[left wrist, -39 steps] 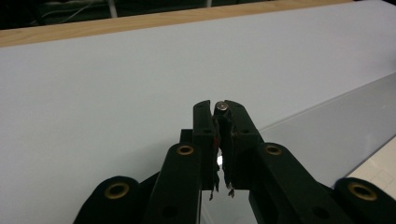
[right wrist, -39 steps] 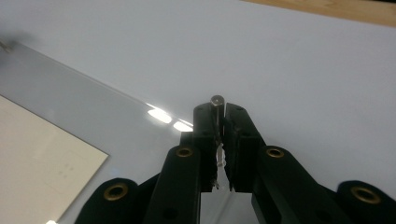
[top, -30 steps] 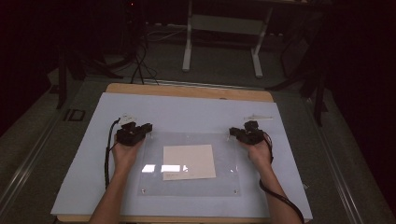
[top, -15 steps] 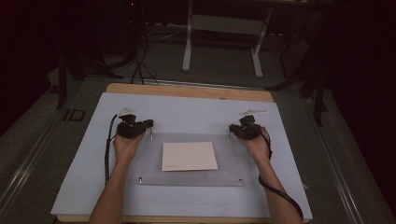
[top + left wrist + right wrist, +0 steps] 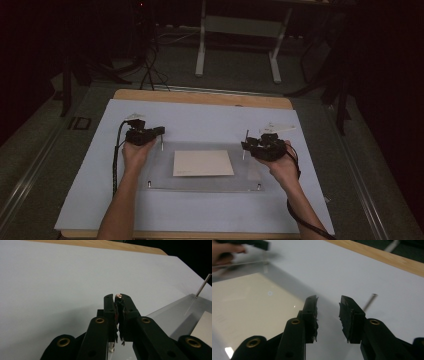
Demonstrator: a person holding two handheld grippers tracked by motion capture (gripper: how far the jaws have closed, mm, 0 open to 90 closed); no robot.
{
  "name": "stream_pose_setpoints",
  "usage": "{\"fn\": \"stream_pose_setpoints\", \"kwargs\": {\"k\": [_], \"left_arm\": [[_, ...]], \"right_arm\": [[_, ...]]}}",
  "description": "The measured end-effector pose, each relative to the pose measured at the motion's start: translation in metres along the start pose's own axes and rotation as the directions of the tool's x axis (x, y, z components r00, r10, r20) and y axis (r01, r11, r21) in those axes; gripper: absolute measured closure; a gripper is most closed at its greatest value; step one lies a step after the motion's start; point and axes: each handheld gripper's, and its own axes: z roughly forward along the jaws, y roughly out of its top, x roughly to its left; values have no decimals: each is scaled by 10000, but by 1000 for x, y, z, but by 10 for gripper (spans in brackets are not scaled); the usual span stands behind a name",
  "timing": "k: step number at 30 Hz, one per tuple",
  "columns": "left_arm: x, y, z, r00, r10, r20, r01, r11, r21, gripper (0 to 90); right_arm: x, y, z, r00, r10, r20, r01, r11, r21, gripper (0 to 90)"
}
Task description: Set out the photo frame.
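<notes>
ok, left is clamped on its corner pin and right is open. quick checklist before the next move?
1. Left gripper shut on its pin: ok.
2. Right gripper free: ok. Its fingers have just been opening and nothing is between them.
3. Far-right pin standing at the corner of the clear plate: ok. Fully seated: cannot tell.
4. Near-corner pins both in place: ok.
5. Cream sheet lying inside the plate's outline: ok. On top of the plate or under it: cannot tell.
</notes>
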Motion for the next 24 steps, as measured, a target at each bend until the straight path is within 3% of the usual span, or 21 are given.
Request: {"fn": "stream_pose_setpoints", "kwargs": {"k": [6, 11, 18, 24], "left_arm": [[0, 1, 1, 9999, -121, 13, 121, 9999, 13, 851], [0, 1, 2, 9997, -245, -52, 245, 9997, 4, 851], [0, 3, 4, 9991, -417, -112, 418, 9991, 96, 852], [0, 4, 4, 9990, -420, -119, 422, 9990, 152, 852]], "right_arm": [[28, -5, -18, 9968, -414, -689, 406, 9991, -136, 670], [50, -8, -31, 9889, -735, -1291, 710, 9972, -239, 669], [84, -17, -39, 9698, -1300, -2063, 1210, 9911, -556, 647], [106, -23, -43, 9500, -1758, -2579, 1565, 9832, -939, 742]]}}
